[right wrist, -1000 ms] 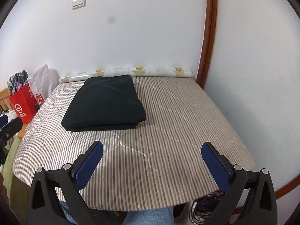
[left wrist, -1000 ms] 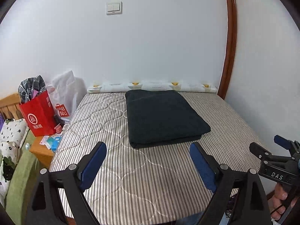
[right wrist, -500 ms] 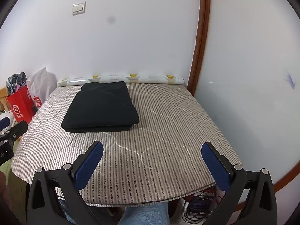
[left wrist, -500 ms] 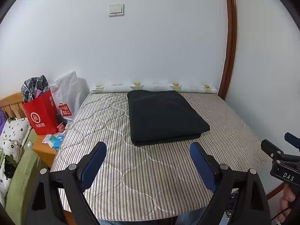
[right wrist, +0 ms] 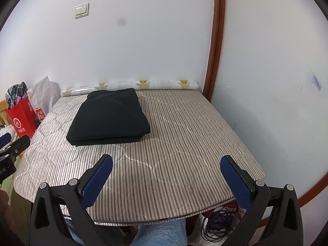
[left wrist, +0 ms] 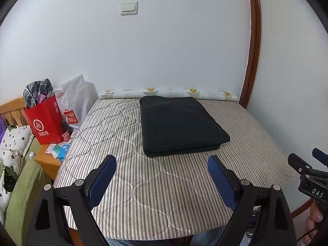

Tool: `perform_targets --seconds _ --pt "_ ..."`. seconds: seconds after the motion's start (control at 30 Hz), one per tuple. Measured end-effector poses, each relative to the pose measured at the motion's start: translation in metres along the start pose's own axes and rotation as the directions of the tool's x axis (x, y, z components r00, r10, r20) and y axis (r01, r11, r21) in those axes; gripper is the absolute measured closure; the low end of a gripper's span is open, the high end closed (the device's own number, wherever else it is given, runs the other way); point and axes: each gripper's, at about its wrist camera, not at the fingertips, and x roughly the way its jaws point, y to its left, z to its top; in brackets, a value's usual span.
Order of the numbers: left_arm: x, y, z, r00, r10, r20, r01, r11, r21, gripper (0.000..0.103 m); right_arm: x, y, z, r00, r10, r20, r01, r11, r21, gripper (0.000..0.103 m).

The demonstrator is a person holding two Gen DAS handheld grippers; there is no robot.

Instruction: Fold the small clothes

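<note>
Black garment (left wrist: 180,127) folded flat, well ahead of both fingers. Left gripper (left wrist: 162,178) and right gripper (right wrist: 166,176) spread, empty. Keep clear; fold looks finished.

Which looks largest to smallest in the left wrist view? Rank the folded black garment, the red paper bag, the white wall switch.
1. Folded black garment, plainly the largest.
2. Red paper bag, clearly smaller, though it stands off to the side, so its real size is less certain.
3. White wall switch, smallest, but also farthest from the camera.
</note>
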Motion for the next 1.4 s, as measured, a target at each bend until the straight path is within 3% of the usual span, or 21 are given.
perform_targets --seconds 1.4 --pt "0.007 0.01 0.001 1.0 0.001 -0.009 -0.002 1.0 -0.013 0.013 0.0 0.002 0.003 1.0 -0.005 0.007 0.005 1.0 -0.004 0.0"
